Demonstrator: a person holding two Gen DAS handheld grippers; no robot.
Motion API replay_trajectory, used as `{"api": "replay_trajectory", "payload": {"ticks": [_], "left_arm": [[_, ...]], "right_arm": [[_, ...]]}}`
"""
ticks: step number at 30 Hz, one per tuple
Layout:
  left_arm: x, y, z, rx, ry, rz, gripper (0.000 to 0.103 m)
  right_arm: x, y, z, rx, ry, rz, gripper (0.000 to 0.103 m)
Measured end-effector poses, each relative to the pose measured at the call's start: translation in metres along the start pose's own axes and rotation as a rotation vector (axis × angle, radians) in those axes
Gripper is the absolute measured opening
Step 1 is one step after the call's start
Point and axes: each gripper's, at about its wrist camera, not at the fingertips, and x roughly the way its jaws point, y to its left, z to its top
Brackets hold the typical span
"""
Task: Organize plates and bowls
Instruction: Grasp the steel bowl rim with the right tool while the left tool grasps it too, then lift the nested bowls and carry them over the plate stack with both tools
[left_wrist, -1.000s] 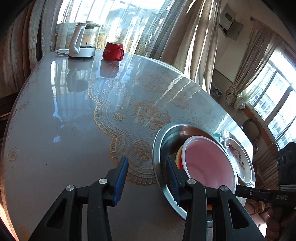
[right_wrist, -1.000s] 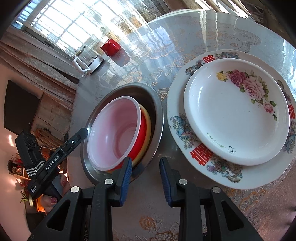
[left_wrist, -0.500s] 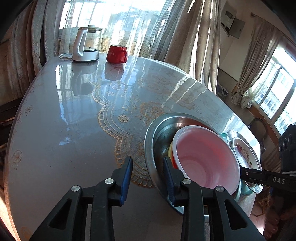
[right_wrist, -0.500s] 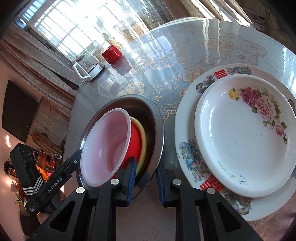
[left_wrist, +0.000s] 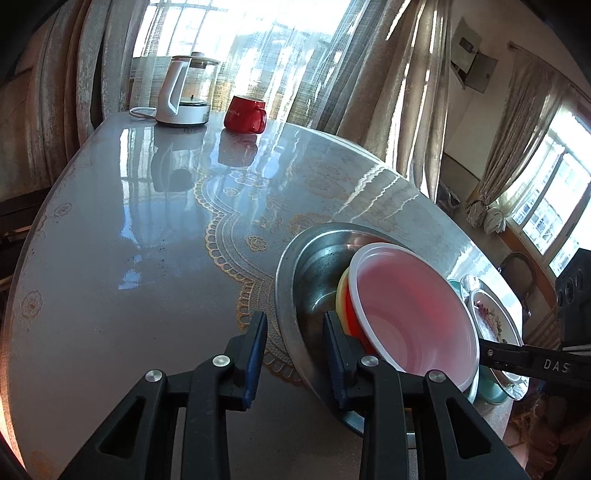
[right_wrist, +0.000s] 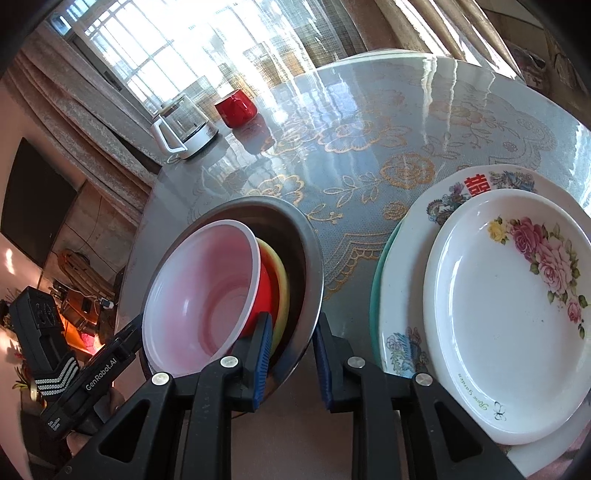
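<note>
Two grippers straddle opposite sides of the steel basin's (left_wrist: 314, 266) rim. The left gripper (left_wrist: 295, 347) is closing, one pad outside the wall and one inside, narrowly parted with a gap still showing. The right gripper (right_wrist: 290, 354) is easing open, its pads also on either side of the rim without clearly pressing it. One round table (left_wrist: 129, 240) under a glossy cover with gold lace flowers carries everything; curtained windows stand behind it. One basin holds three nested bowls, tilted: a yellow bowl (right_wrist: 282, 284) lowest, a red bowl (right_wrist: 264, 288) in it, and a translucent white bowl (right_wrist: 207, 291) on top. Just beside the basin lie two stacked plates, a large patterned plate (right_wrist: 402, 295) under a smaller rose plate (right_wrist: 498, 314). One glass kettle (left_wrist: 184, 96) and one red mug (left_wrist: 245, 114) sit at the far edge.
</note>
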Motion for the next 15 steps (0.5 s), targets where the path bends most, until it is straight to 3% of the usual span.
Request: {"api": "replay_trajectory", "payload": {"ticks": [7,11,15], "left_arm": [[0.0025,0.0042,0.0030,-0.060,0.058,-0.016,0.032],[-0.0013,-0.0005,-0.0018,-0.046,0.021,0.074,0.047],[-0.0030,-0.0030,-0.0055,-0.078,0.023,0.082,0.041]], "right_arm": [[0.0049,-0.0069,0.0061,0.022,0.018,0.009,0.024],[0.0060,-0.0063,0.0054,0.011,-0.004,-0.005,0.028],[0.0060,-0.0045,0.0038,-0.007,-0.015,-0.017,0.028]]}}
